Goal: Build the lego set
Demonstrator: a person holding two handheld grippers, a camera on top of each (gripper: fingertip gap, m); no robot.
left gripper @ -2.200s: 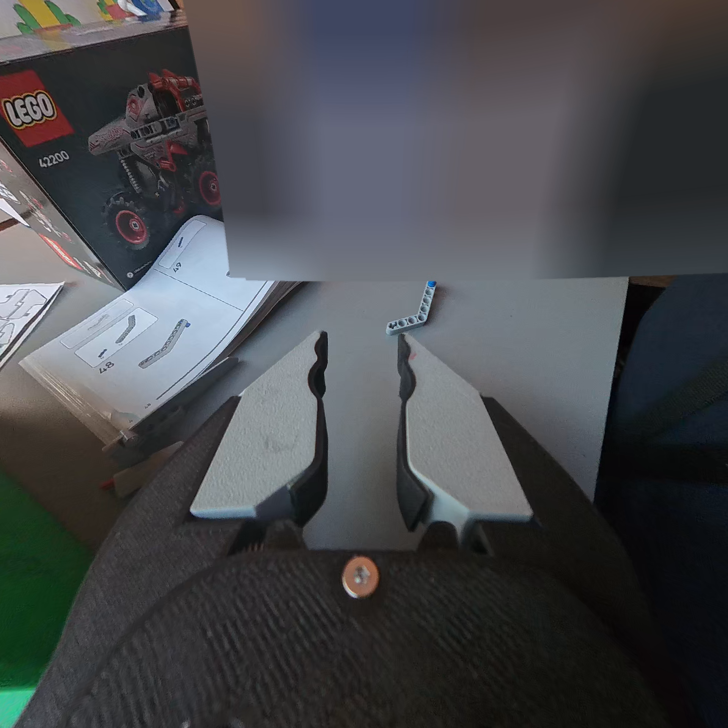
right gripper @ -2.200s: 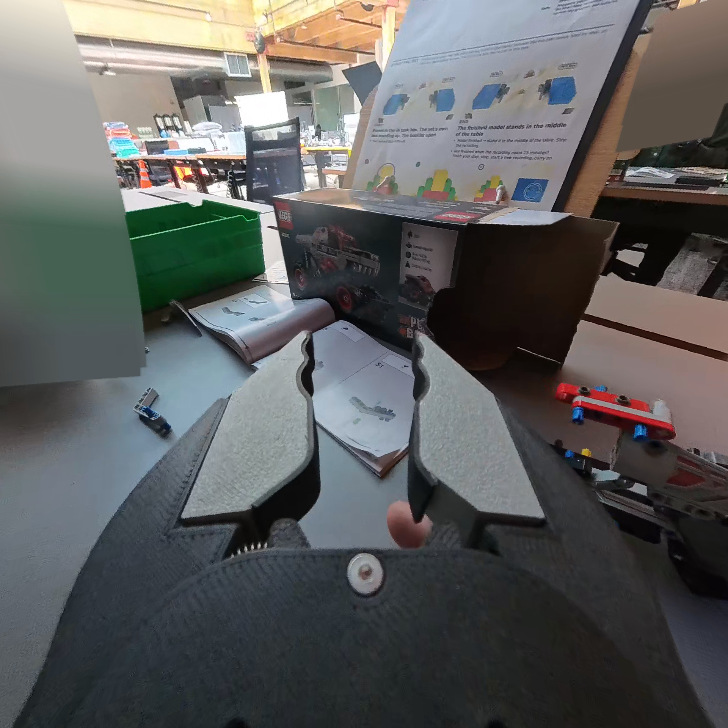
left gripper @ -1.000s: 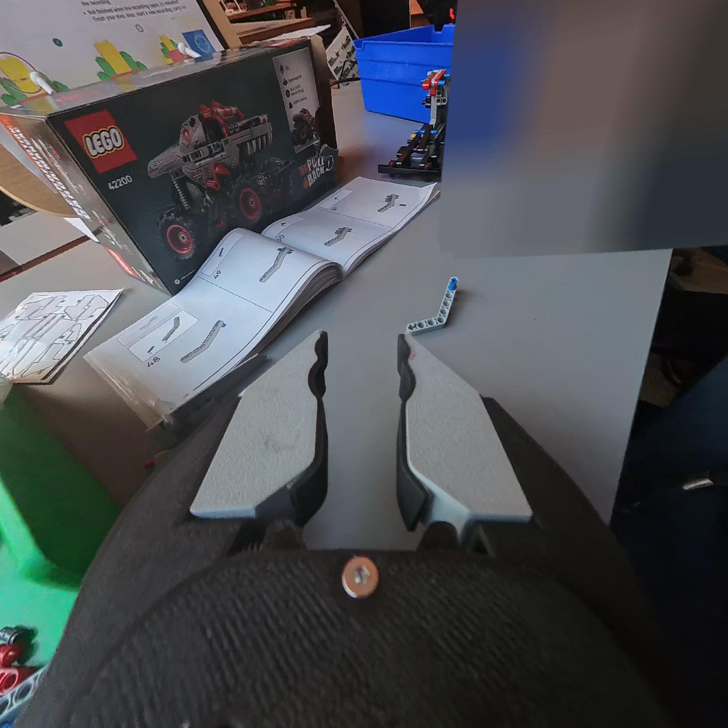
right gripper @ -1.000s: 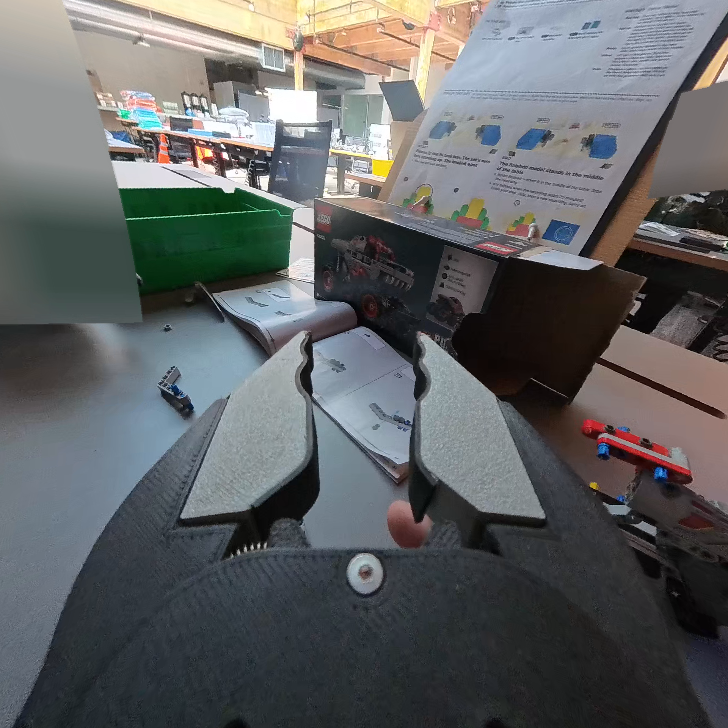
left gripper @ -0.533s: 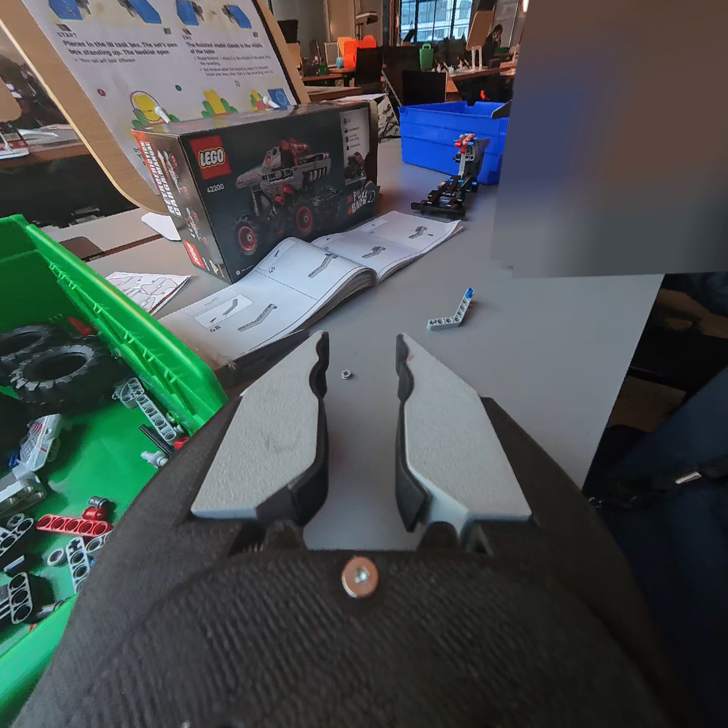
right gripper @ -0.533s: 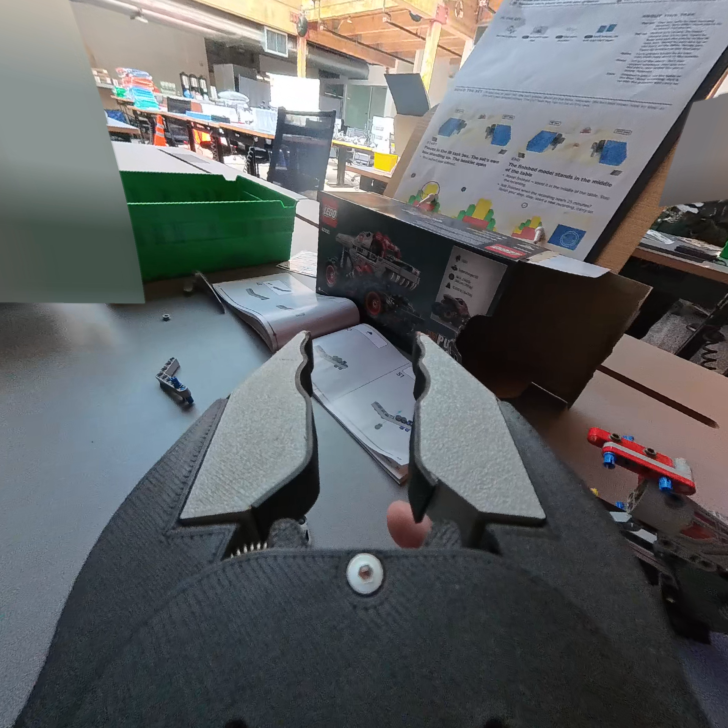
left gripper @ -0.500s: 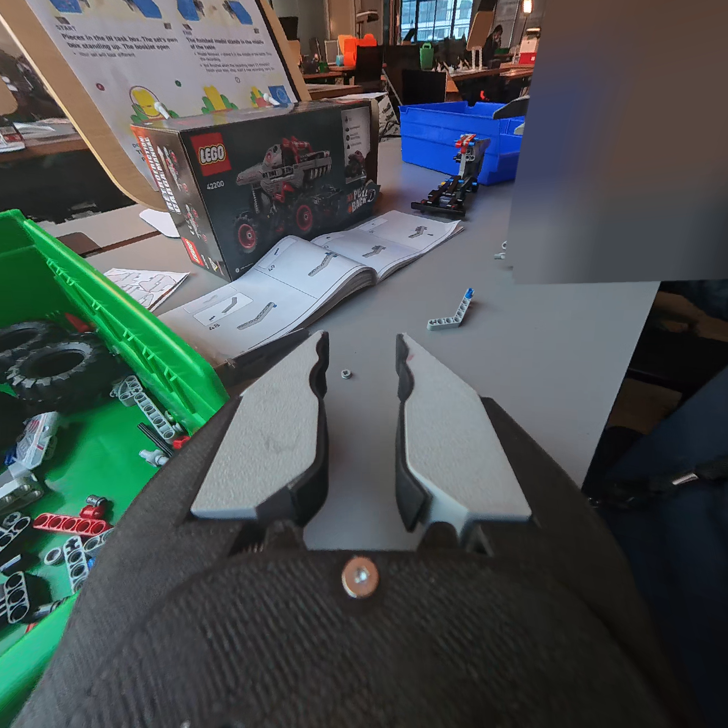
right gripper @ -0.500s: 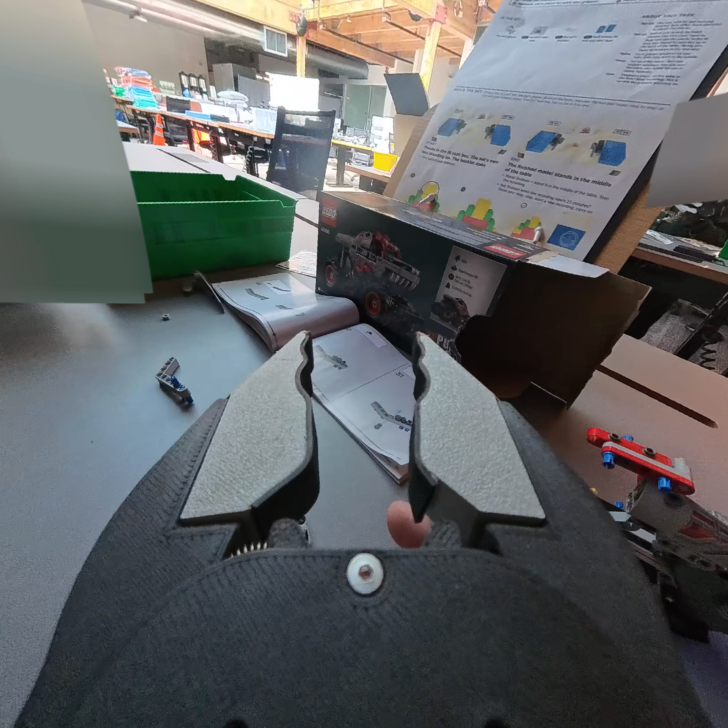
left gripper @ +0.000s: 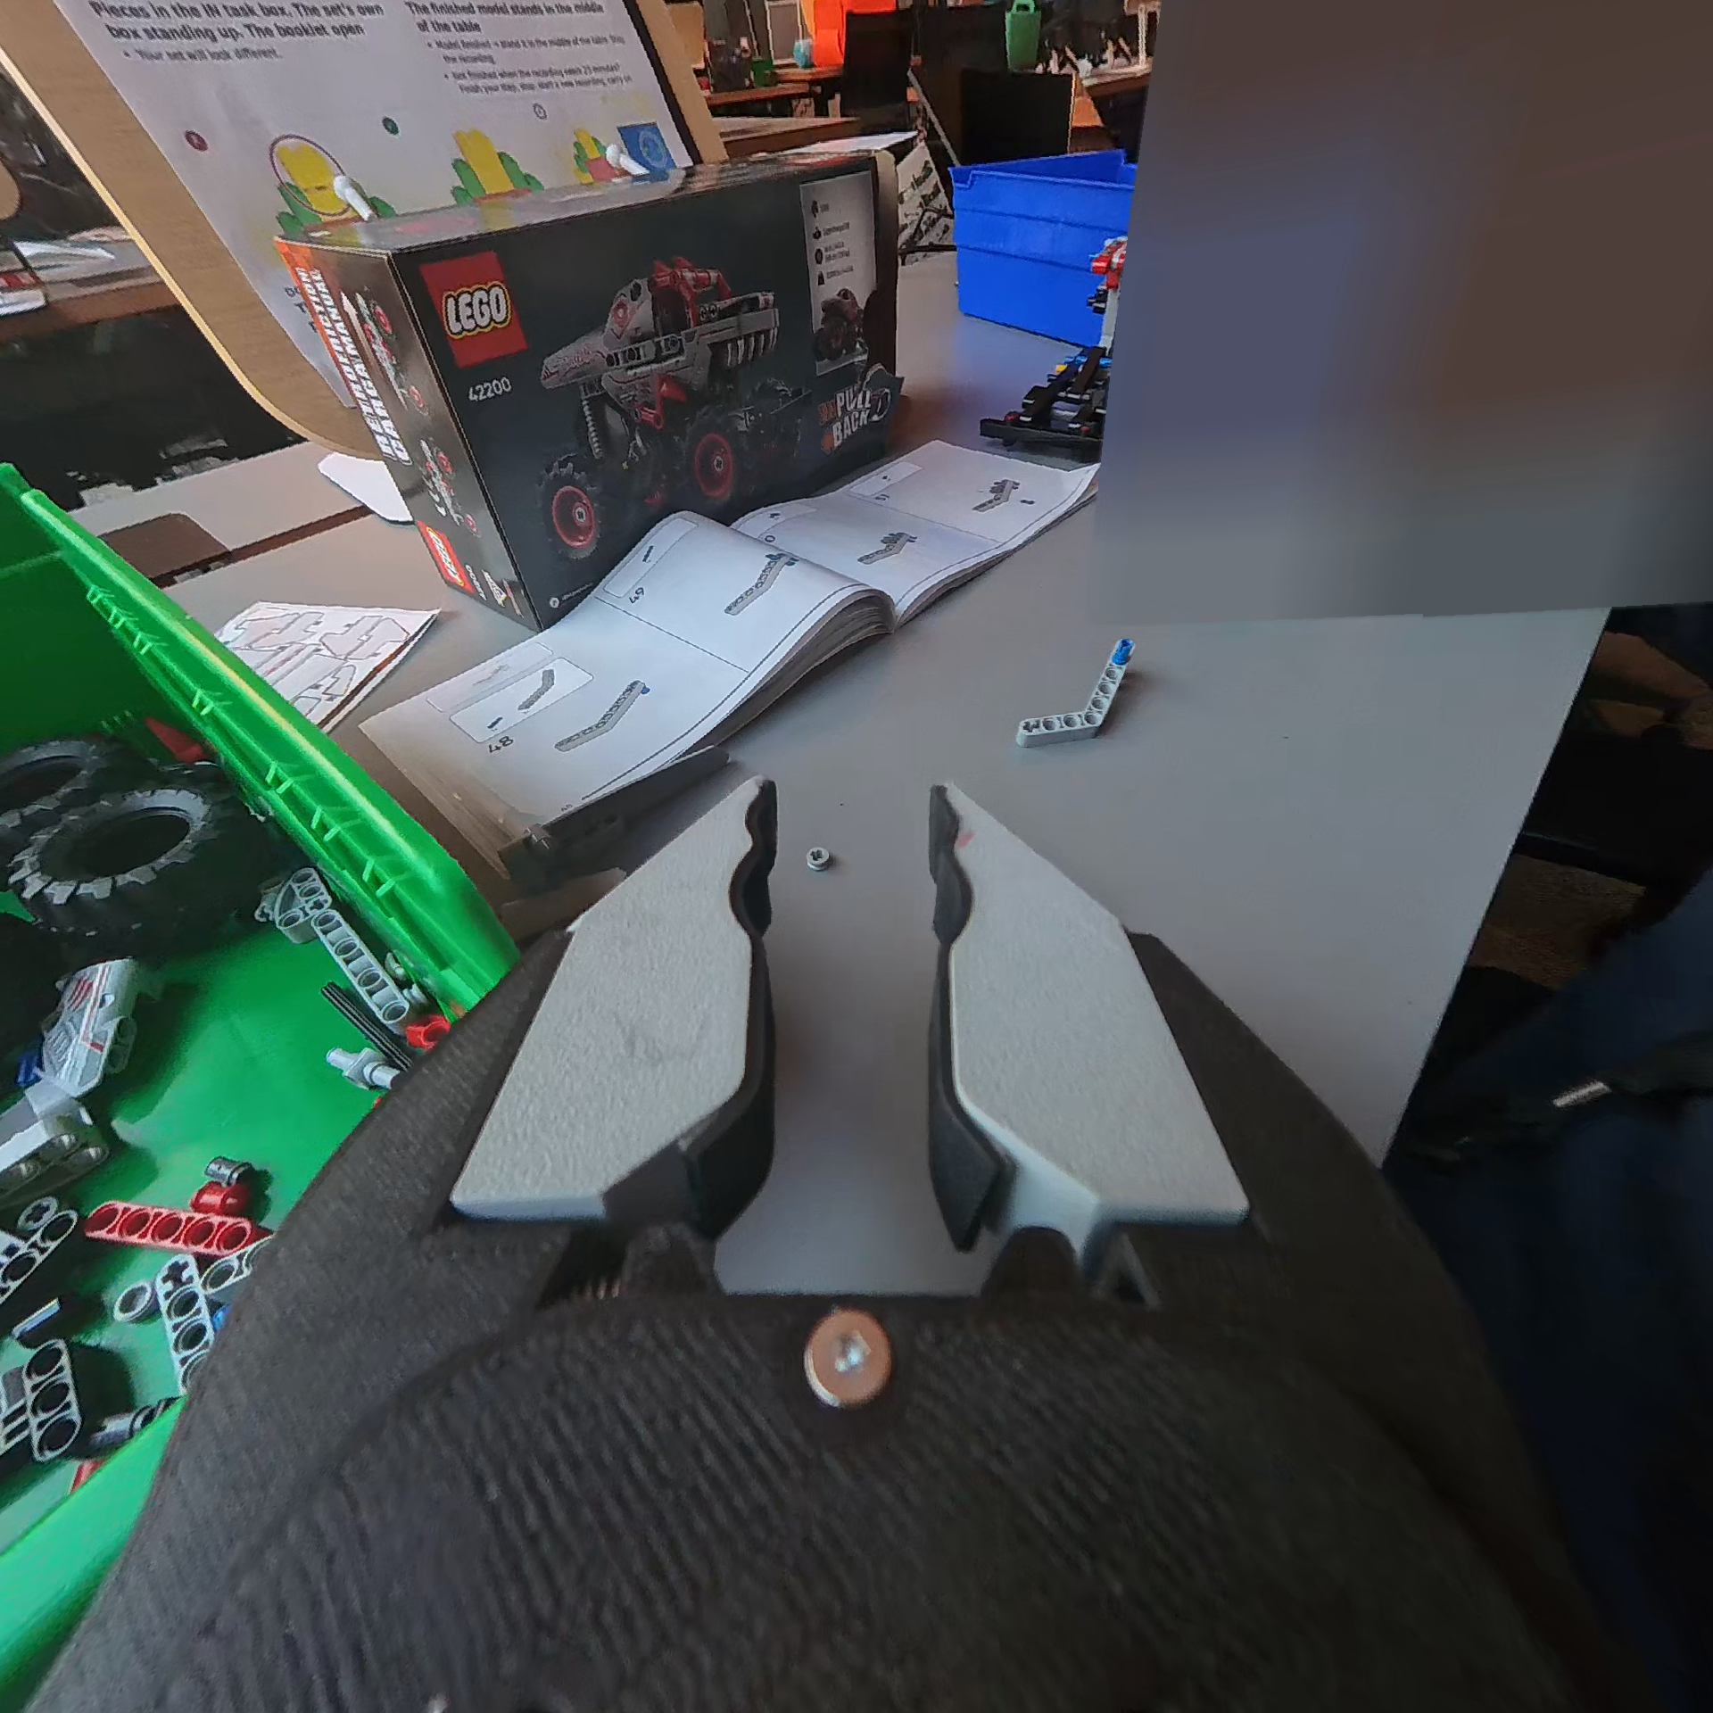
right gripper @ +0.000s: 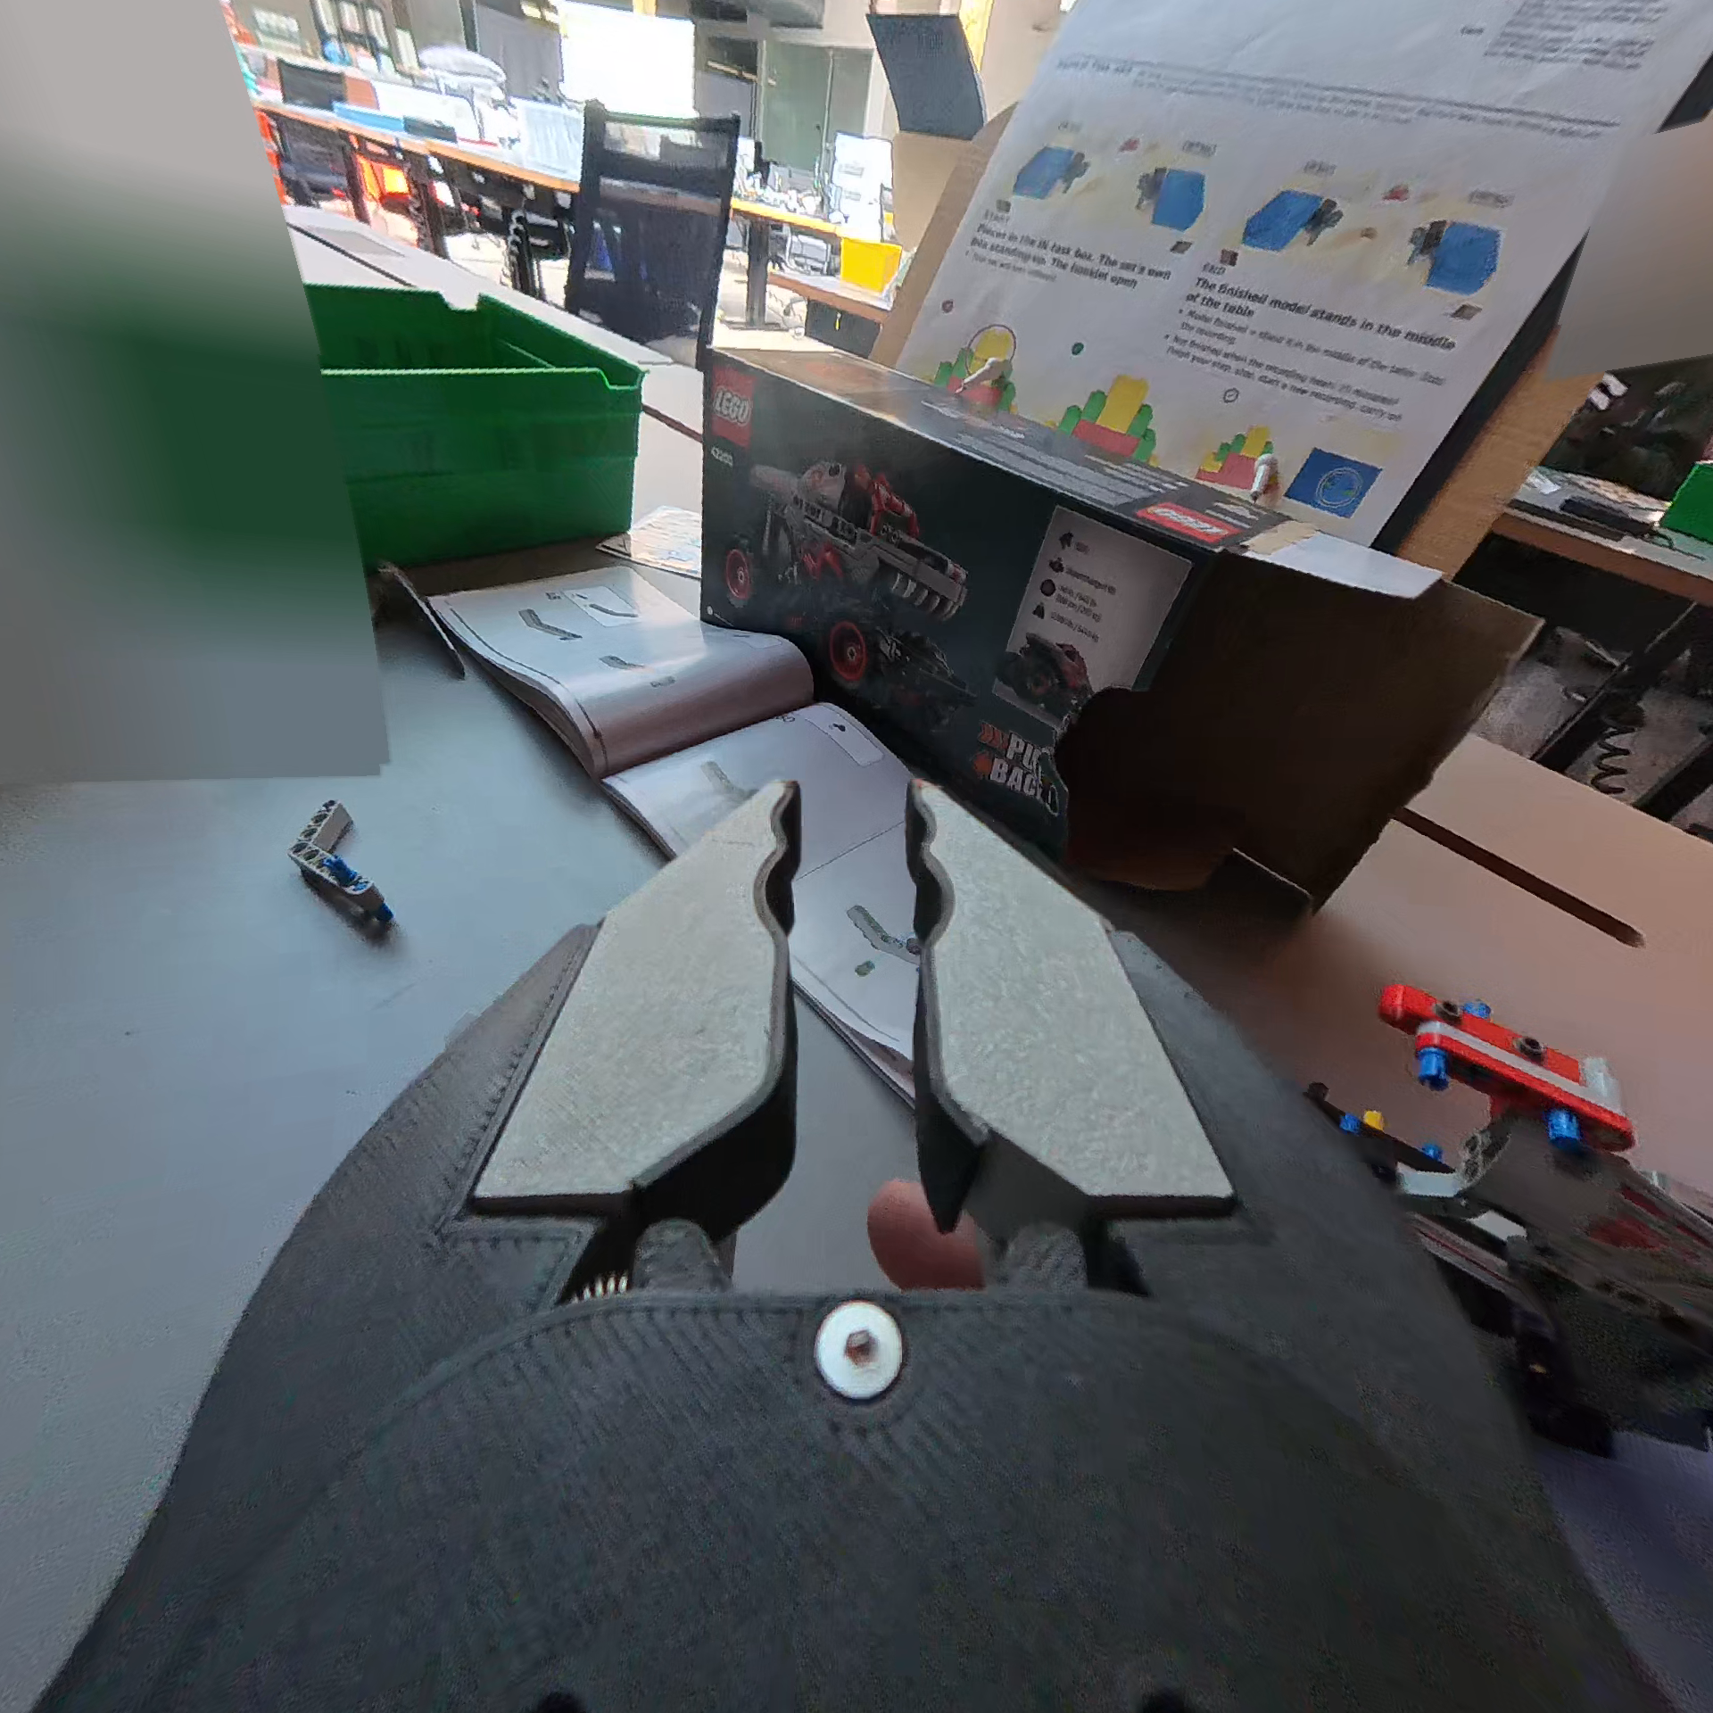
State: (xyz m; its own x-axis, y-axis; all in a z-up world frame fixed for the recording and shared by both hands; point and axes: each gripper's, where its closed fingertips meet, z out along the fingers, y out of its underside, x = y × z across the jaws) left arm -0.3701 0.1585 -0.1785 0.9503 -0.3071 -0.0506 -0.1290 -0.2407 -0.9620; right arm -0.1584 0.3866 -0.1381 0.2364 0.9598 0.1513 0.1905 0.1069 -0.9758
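Both grippers' fingers apart, empty: left gripper (left gripper: 848, 816) just short of small grey bush (left gripper: 817, 858); right gripper (right gripper: 851, 816) over open booklet (right gripper: 834, 834).

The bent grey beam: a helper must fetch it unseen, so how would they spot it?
Start at the open instruction booklet before the set's box. On bare grey table right of it lies the bent grey beam, alone. Its L shape and blue pin at one end mark it.

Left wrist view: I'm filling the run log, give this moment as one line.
left gripper: open, empty | small grey bush: on table, between fingertips | bent grey beam: loose | right gripper: open, empty
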